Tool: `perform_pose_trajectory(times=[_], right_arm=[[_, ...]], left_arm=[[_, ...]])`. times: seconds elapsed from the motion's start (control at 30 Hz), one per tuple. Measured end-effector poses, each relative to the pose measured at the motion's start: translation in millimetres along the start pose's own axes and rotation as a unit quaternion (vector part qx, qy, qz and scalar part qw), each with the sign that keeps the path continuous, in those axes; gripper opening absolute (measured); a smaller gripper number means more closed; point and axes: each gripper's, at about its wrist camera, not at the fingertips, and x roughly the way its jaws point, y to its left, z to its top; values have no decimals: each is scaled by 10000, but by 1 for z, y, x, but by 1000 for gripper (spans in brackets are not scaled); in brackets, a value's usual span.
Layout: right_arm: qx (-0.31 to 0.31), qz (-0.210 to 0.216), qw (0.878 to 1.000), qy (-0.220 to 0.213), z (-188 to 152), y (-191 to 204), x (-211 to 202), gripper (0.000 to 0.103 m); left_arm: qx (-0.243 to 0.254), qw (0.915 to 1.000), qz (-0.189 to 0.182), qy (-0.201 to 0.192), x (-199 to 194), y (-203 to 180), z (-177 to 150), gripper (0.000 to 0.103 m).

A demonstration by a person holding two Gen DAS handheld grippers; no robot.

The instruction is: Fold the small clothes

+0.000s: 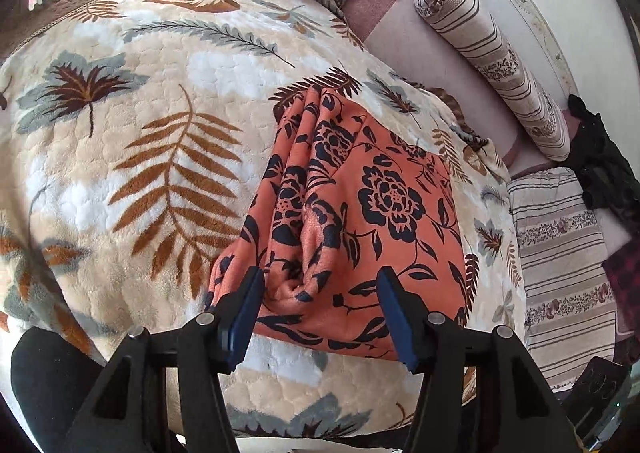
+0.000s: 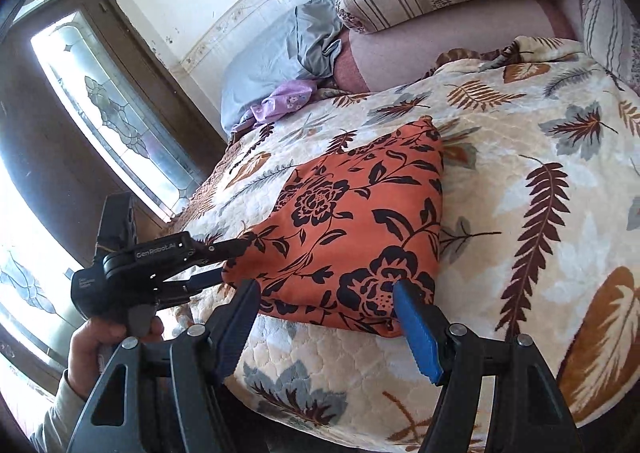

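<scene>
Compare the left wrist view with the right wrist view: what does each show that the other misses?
Only the left wrist view shows the bunched pleats along the orange floral garment's side and a dark plaid cloth at the frame edge. Only the right wrist view shows the stained-glass door and the left gripper, seen side-on at the garment's corner. Both show the garment folded on the leaf-print blanket, the grey and purple clothes, and open fingers.

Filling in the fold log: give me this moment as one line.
item: folded orange black-flowered cloth on leaf-print blanket | left tongs: open, at its near edge | right tongs: open, near edge | nothing held
</scene>
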Motion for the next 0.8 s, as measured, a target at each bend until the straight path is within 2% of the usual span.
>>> perform_pose_trajectory(times=[0.1, 0.27, 0.33, 0.37, 0.43, 0.6, 0.67, 0.73, 0.77, 0.8], right_arm=[[24, -29, 10000, 5, 3, -5, 0, 72], [-44, -61, 10000, 48, 9, -6, 5, 72], [-64, -97, 9999, 65, 11, -7, 8, 72], [-62, -114, 9999, 81, 11, -8, 10, 72], [-60, -147, 9998, 123, 13, -10, 15, 72], [-97, -286, 9994, 196, 27, -14, 25, 72], [-138, -314, 9992, 179, 33, -12, 26, 72], [-138, -304, 9992, 197, 38, -12, 30, 72], [-131, -321, 9991, 249, 40, -11, 33, 72], [-147, -335, 9989, 301, 41, -10, 37, 72]], left_arm=[[97, 9997, 184, 132, 10, -1, -3, 59], [-79, 9990, 147, 421, 32, 4, 2, 57], [-84, 9990, 132, 426, 32, 4, 3, 41], [-7, 9991, 112, 411, 32, 3, 4, 21], [163, 9993, 27, 328, 27, -1, 7, 14], [599, 9976, -109, -330, -13, -17, 19, 12], [694, 9967, 31, -417, -15, -10, 19, 12], [409, 9989, 212, -129, 6, 14, 16, 12], [188, 9996, 159, 170, 21, 29, 13, 13], [84, 9995, 111, 298, 31, 40, 9, 13]])
